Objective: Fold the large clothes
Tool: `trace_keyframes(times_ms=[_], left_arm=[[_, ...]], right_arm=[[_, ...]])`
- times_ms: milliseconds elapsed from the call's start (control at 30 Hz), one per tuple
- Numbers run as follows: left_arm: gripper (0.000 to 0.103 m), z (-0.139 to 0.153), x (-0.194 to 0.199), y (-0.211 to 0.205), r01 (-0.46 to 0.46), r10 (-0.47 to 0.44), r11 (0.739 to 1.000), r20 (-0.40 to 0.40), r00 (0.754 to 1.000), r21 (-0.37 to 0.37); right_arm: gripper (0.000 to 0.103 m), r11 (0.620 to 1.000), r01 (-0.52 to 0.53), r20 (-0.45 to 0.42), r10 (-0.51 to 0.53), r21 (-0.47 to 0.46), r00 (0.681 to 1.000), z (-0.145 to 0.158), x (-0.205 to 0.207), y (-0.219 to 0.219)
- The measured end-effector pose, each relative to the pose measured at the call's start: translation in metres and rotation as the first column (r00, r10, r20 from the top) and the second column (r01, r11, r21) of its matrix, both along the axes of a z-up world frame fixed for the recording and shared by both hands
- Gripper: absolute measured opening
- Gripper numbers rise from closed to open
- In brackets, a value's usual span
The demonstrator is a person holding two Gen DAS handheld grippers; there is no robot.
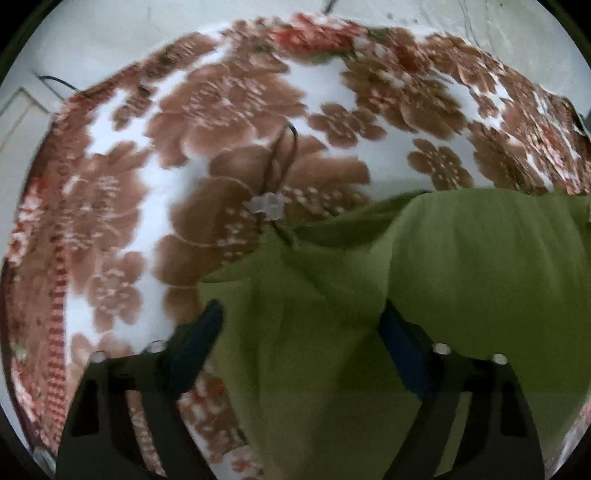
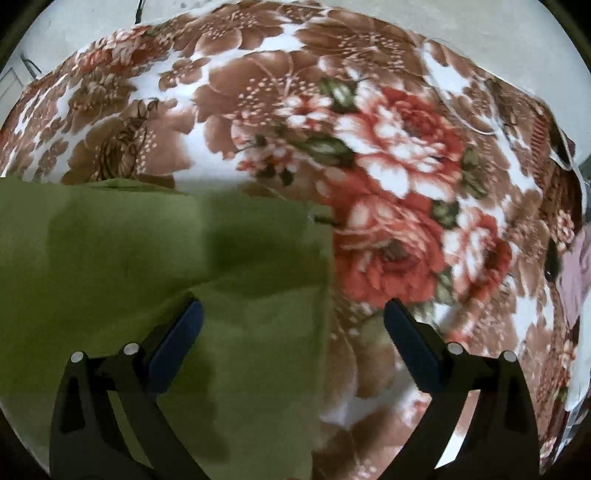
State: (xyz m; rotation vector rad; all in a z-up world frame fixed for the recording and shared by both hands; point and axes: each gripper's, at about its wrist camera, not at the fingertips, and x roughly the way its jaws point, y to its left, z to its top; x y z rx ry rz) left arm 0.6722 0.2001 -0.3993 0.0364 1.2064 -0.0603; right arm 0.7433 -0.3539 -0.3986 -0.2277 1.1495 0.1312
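An olive-green garment (image 1: 461, 266) lies spread on a floral blanket (image 1: 221, 99), and its left edge runs between my left fingers. My left gripper (image 1: 301, 314) points down over that edge, open, its blue pads apart with the cloth lying below them. A small pale tag on a dark string (image 1: 266, 205) sits at the garment's upper left corner. In the right wrist view the green garment (image 2: 129, 251) fills the left half and its right edge runs down between my fingers. My right gripper (image 2: 293, 308) is open, one finger over the cloth, the other over the blanket (image 2: 399, 155).
The brown, red and white blanket covers the whole surface under the garment. A pale wall or floor (image 1: 110, 33) shows beyond its far edge, with a dark cable (image 1: 55, 79) at the left. A pinkish cloth (image 2: 576, 266) lies at the blanket's right edge.
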Motion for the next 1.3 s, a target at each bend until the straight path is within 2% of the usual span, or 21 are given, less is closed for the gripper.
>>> trace_keyframes(times_ms=[33, 67, 100, 167, 200, 300, 433, 567, 633, 700, 767, 800, 900, 967, 1000, 1033, 1067, 1133, 1200, 1233, 1300], left_arm=[[0.055, -0.004, 0.002, -0.001, 0.013, -0.014, 1.000, -0.017, 1.000, -0.020], [0.047, -0.008, 0.003, -0.002, 0.022, -0.022, 1.000, -0.030, 0.999, -0.021], [0.032, -0.014, 0.004, -0.003, 0.026, -0.026, 1.000, -0.047, 0.999, -0.007], [0.021, -0.017, 0.003, -0.002, 0.020, -0.021, 0.999, -0.041, 0.999, -0.030], [0.017, -0.016, 0.000, -0.001, 0.006, -0.007, 0.999, -0.020, 1.000, -0.044], [0.012, -0.010, -0.008, 0.008, -0.044, 0.046, 0.995, 0.013, 0.999, -0.091], [0.009, 0.013, -0.014, 0.005, -0.013, 0.013, 1.000, 0.057, 0.998, 0.001], [0.009, 0.048, -0.011, 0.010, -0.028, 0.025, 0.999, 0.085, 0.996, 0.034], [0.010, 0.046, -0.005, 0.014, -0.021, 0.017, 0.998, 0.069, 0.997, 0.065], [0.014, 0.029, 0.002, 0.015, -0.006, 0.003, 0.994, 0.029, 1.000, 0.112], [0.028, 0.010, 0.008, 0.018, -0.013, 0.004, 0.975, 0.041, 0.999, 0.221], [0.039, 0.003, 0.008, 0.024, -0.031, 0.023, 0.972, 0.038, 0.999, 0.233], [0.047, -0.012, 0.005, 0.041, -0.130, 0.124, 0.976, 0.041, 0.991, 0.174], [0.059, -0.005, -0.002, 0.042, -0.138, 0.127, 0.976, 0.073, 0.989, 0.169], [0.073, 0.005, -0.007, 0.042, -0.140, 0.120, 0.969, 0.104, 0.987, 0.203], [0.073, 0.016, -0.013, 0.043, -0.148, 0.121, 0.967, 0.136, 0.983, 0.207], [0.073, 0.026, -0.017, 0.041, -0.152, 0.122, 0.970, 0.161, 0.979, 0.191], [0.090, 0.056, -0.029, 0.025, -0.121, 0.086, 0.980, 0.215, 0.973, 0.155], [0.098, 0.084, -0.045, -0.005, -0.078, 0.034, 0.987, 0.290, 0.956, 0.142], [0.098, 0.090, -0.052, -0.017, -0.071, 0.030, 0.990, 0.314, 0.949, 0.121], [0.098, 0.086, -0.060, -0.048, -0.071, 0.051, 0.996, 0.306, 0.951, 0.056]], right_arm=[[0.074, 1.000, -0.008, -0.015, 0.008, 0.008, 1.000, -0.007, 0.005, 0.004], [0.060, 1.000, -0.012, -0.028, 0.013, 0.014, 1.000, -0.010, 0.006, 0.007], [0.035, 0.999, -0.028, -0.057, 0.030, 0.038, 0.998, -0.016, 0.009, 0.012], [0.025, 0.999, -0.043, -0.078, 0.044, 0.013, 0.996, -0.027, 0.010, 0.023], [0.016, 0.999, -0.049, -0.077, 0.049, 0.000, 0.996, -0.031, 0.010, 0.026], [0.011, 0.999, -0.044, -0.062, 0.043, -0.012, 0.997, -0.037, 0.011, 0.030], [0.008, 0.996, -0.079, -0.033, 0.078, -0.034, 0.996, -0.028, 0.012, 0.035], [0.007, 0.994, -0.096, 0.025, 0.098, -0.042, 0.995, -0.003, 0.015, 0.043], [0.007, 0.993, -0.103, 0.049, 0.105, -0.051, 0.993, 0.004, 0.017, 0.046], [0.007, 0.990, -0.116, 0.047, 0.121, -0.083, 0.992, -0.002, 0.017, 0.051], [0.008, 0.984, -0.122, 0.040, 0.128, -0.127, 0.991, -0.014, 0.020, 0.056], [0.008, 0.982, -0.122, 0.036, 0.128, -0.146, 0.991, -0.021, 0.020, 0.057], [0.013, 0.974, -0.118, 0.040, 0.128, -0.193, 0.991, -0.034, 0.016, 0.059], [0.032, 0.972, -0.103, 0.053, 0.117, -0.212, 0.992, -0.031, 0.014, 0.057], [0.052, 0.973, -0.080, 0.059, 0.095, -0.216, 0.994, -0.027, 0.015, 0.054], [0.071, 0.984, -0.050, 0.062, 0.061, -0.171, 0.996, -0.017, 0.013, 0.049], [0.078, 0.994, -0.026, 0.083, 0.035, -0.109, 0.996, -0.002, 0.007, 0.047], [0.095, 0.998, -0.049, 0.164, 0.053, -0.027, 0.985, 0.033, -0.013, 0.061], [0.097, 0.994, -0.108, 0.218, 0.101, 0.023, 0.971, 0.057, -0.034, 0.086], [0.098, 0.990, -0.133, 0.236, 0.117, 0.055, 0.965, 0.066, -0.044, 0.099], [0.098, 0.979, -0.158, 0.240, 0.124, 0.128, 0.963, 0.072, -0.061, 0.128]])
